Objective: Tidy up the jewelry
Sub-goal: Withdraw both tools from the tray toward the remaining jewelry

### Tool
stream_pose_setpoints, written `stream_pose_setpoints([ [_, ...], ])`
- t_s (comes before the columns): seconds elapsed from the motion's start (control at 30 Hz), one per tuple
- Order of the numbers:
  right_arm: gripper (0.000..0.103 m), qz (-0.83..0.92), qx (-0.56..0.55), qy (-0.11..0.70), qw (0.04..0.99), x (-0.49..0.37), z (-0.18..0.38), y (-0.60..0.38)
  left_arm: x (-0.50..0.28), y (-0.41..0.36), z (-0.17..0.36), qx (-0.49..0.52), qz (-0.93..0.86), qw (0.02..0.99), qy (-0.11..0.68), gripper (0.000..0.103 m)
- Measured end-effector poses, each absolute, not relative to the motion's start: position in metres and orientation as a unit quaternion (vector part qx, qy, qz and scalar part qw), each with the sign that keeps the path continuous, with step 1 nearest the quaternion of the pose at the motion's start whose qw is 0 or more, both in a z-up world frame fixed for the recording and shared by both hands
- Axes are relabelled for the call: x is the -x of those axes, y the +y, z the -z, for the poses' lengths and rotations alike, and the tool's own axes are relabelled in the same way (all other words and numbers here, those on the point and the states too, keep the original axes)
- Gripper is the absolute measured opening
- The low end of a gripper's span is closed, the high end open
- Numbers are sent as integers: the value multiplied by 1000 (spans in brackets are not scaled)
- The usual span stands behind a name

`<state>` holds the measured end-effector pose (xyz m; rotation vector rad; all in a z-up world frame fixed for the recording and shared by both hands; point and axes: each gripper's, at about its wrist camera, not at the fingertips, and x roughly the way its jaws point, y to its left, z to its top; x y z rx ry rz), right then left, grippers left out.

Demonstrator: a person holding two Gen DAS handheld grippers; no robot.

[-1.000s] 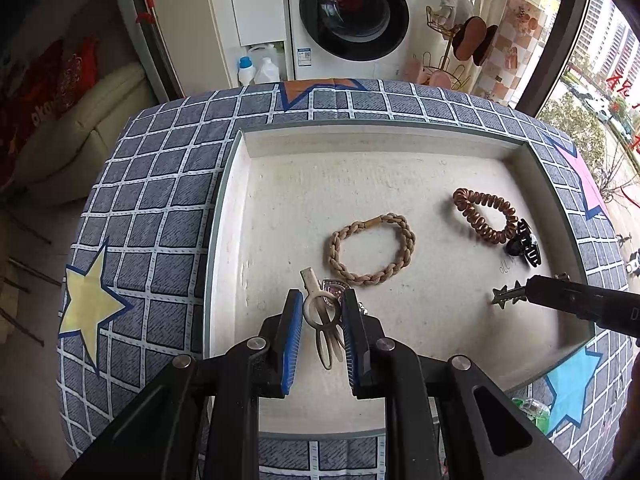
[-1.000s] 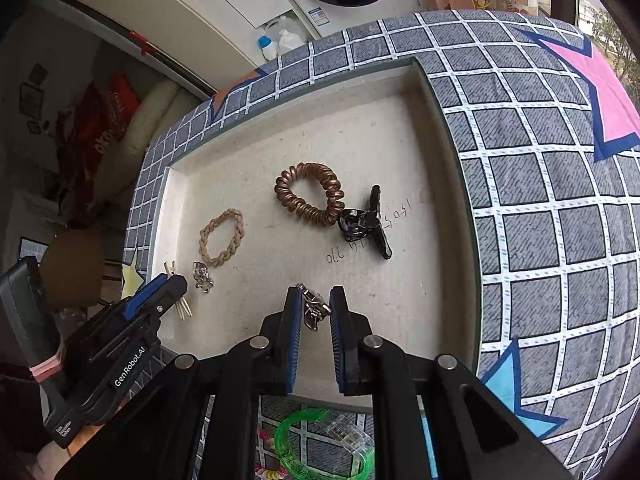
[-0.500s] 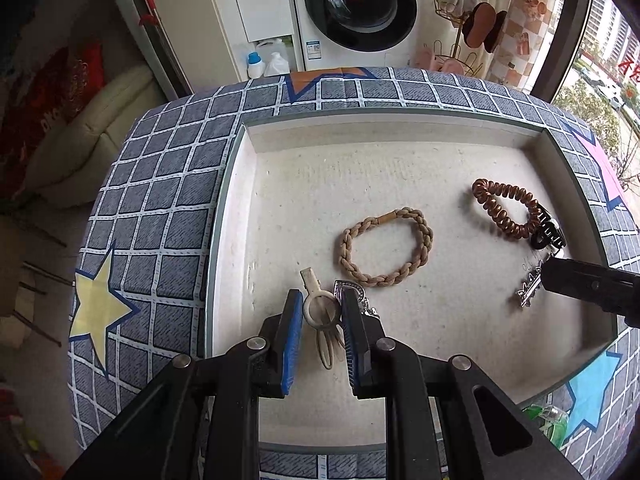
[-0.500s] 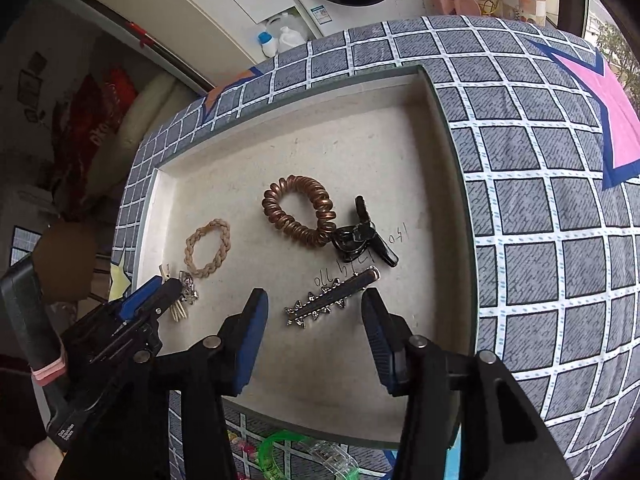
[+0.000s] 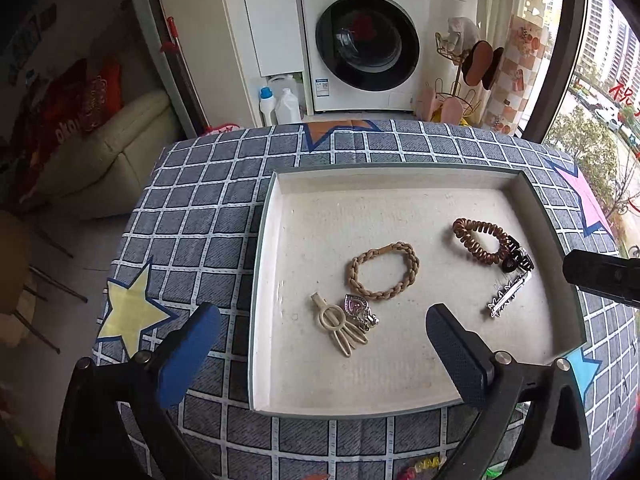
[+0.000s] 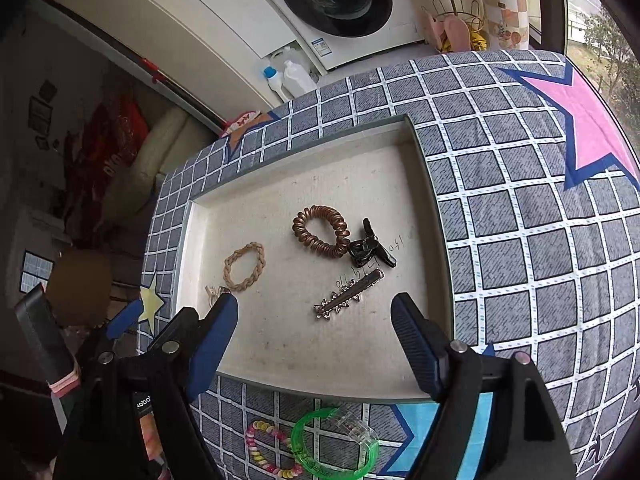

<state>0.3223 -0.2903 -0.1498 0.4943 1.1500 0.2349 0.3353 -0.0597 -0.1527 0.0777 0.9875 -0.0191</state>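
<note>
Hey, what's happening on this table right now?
A person with two handheld grippers is sorting jewelry into a tray. Both the left gripper and right gripper have just been opening and hold nothing. The cream clip and star clip lie in the tray; a green bracelet waits outside.

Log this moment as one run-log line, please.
left gripper: just opened, cream clip released in tray | right gripper: just opened, rhinestone clip released | bracelets outside tray
</note>
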Motion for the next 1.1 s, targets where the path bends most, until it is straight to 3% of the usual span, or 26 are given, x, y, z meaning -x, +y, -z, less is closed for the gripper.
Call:
stream_pose_setpoints([
  [0.1, 85, -95, -229, 528, 812, -311, 141, -293, -322, -51, 142, -37, 2, 882, 469, 103],
  [0.2, 103, -86, -227, 515, 822, -298, 134, -296, -307, -43, 136, -38, 0, 882, 470, 103],
  [0.67, 103, -64, -232, 532, 812, -229, 129, -295, -216, -37, 144, -72, 55, 852, 515, 103],
  [1.1, 103, -15, -228, 588, 776, -156, 161, -290, -166, -45, 183, -71, 70, 818, 566, 103],
])
